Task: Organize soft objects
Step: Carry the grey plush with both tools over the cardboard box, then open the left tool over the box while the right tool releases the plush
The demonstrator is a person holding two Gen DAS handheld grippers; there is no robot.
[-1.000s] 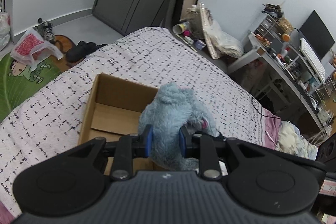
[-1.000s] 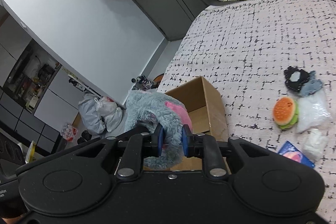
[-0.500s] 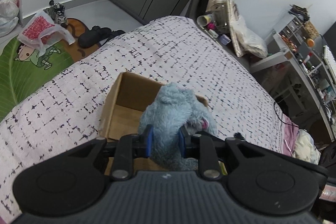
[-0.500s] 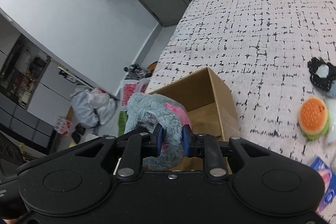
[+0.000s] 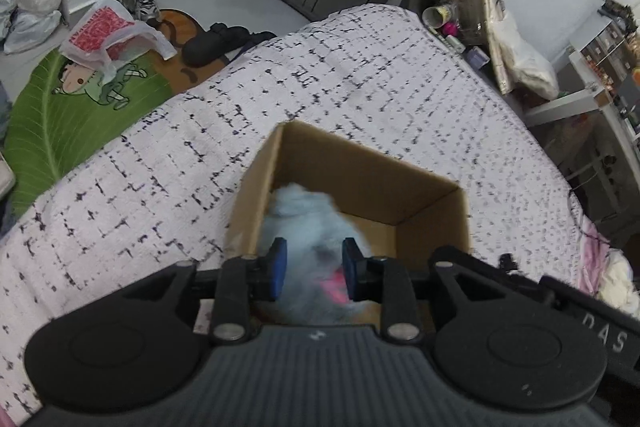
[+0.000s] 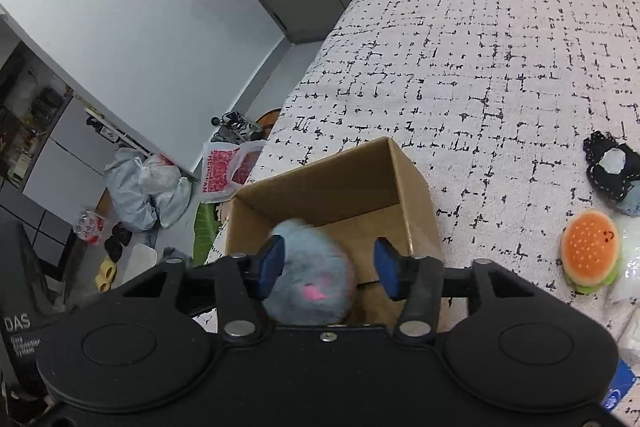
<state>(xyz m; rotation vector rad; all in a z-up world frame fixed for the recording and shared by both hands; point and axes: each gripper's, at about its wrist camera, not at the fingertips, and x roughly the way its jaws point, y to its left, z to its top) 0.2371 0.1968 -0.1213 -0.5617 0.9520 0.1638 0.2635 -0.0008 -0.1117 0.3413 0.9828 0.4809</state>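
Note:
A fluffy blue plush toy with a pink patch sits inside the open cardboard box on the bed. My left gripper is over the box, its blue pads apart on either side of the plush, which looks blurred. My right gripper is open wide over the same box, and the plush lies by its left pad, free of the right one. A burger plush and a black lace item lie on the bedspread to the right.
The bed has a white bedspread with black marks. Clear plastic packets lie by the burger. The floor on the left holds bags, shoes and a green mat. A cluttered desk stands at the right.
Both grippers have opened and let go of the blue plush. It has dropped from above the box rim down into the box. Both cameras have moved closer over the box.

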